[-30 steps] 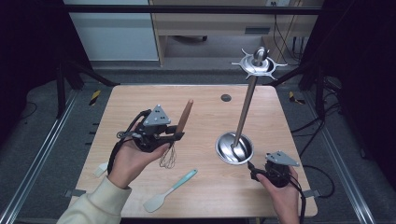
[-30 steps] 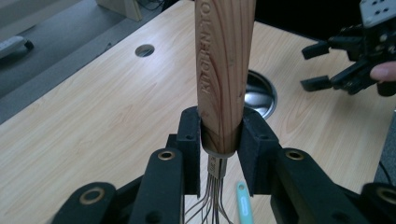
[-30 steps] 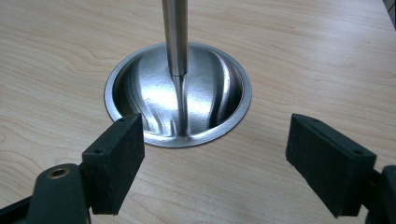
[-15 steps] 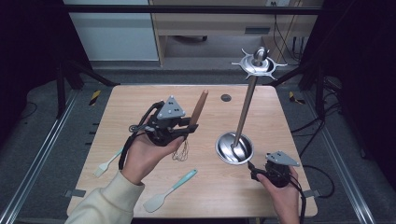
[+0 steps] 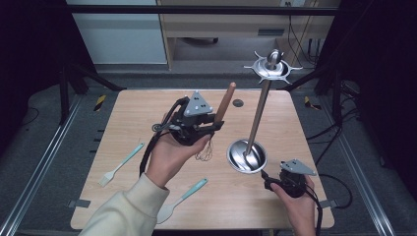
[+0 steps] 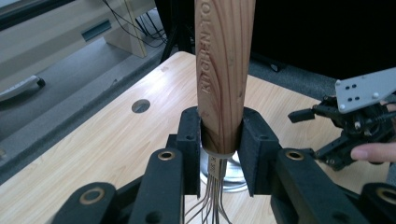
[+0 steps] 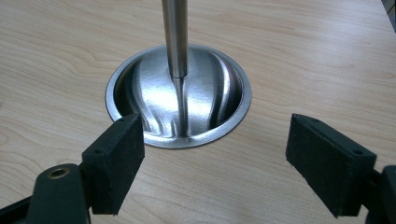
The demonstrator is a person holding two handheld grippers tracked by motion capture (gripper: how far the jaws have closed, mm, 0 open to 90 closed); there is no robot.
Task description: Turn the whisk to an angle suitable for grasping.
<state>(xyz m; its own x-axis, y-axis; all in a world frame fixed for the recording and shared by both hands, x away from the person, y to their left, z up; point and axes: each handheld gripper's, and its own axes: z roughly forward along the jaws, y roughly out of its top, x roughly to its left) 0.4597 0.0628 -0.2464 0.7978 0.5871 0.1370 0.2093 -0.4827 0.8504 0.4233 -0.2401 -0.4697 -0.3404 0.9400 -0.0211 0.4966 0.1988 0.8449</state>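
Whisk (image 5: pixel 215 129) is up off the table (image 5: pixel 147 113) right now, pinched by its wooden handle in the left claw (image 5: pixel 209 129). Handle tilts up and toward the far edge, wire loops dangle below the hand. In the left gripper view the two black pads squeeze the wooden handle (image 6: pixel 224 74) from both sides just above the metal collar, and the wires run down out of the bottom. There's lettering on the wood too.

Right claw (image 5: pixel 268 178) sits near the front right corner of the table, spread wide with nothing in it. From the right gripper view its pads stand on either side of the round steel base (image 7: pixel 180 95) of the utensil stand (image 5: pixel 258 123), close to the rim but not touching it. That stand is a tall pole with a spiky hook ring on top.

Two teal-handled tools lie flat on the wood: a brush (image 5: pixel 119 164) off to the left and a spatula (image 5: pixel 181 200) near the front edge, under the left sleeve.
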